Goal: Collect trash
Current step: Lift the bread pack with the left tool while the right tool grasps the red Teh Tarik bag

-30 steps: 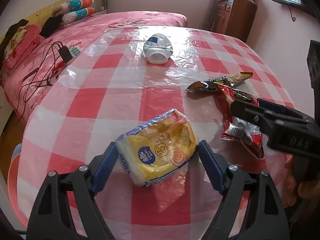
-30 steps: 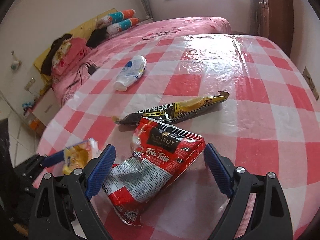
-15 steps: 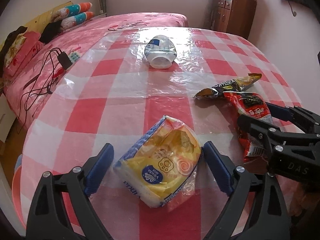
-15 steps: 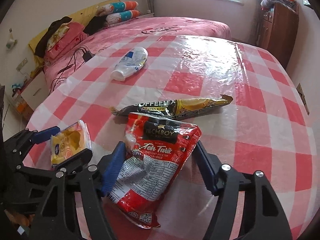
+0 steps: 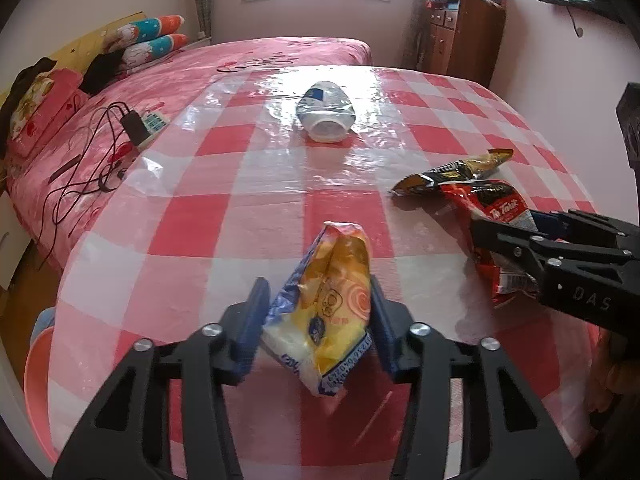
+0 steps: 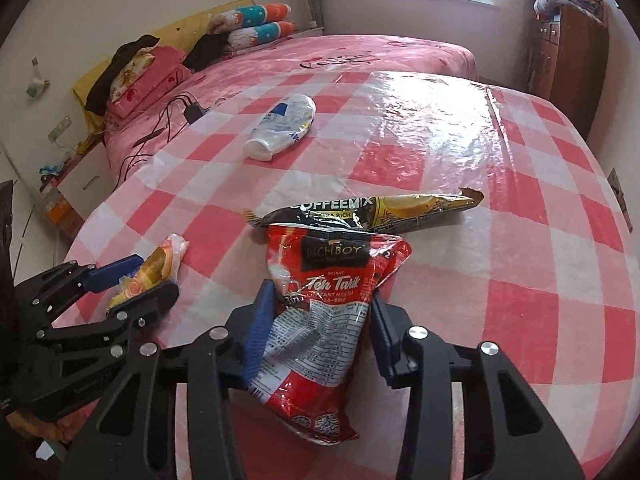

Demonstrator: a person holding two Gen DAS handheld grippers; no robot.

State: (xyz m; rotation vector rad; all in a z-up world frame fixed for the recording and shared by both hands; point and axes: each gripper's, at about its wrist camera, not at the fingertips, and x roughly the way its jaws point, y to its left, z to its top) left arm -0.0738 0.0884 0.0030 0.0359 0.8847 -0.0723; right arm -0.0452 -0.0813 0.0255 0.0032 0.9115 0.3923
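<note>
Checked worktop (image 5: 192,216): left tongs (image 5: 318,322) closing on yellow wrapper (image 5: 332,304), right tongs (image 6: 320,328) closing on red sachet (image 6: 332,280); coffee sachet (image 6: 400,206), bottle (image 5: 326,114) beyond.

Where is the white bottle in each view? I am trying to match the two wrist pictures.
Left wrist: the white bottle lies upper centre on the checked table, its bottom end toward the camera.
Right wrist: the bottle lies upper left of centre, on its side, cap end pointing lower left.
Shared landmark: the coffee mix sachet, nearer the camera than the bottle in both.
</note>
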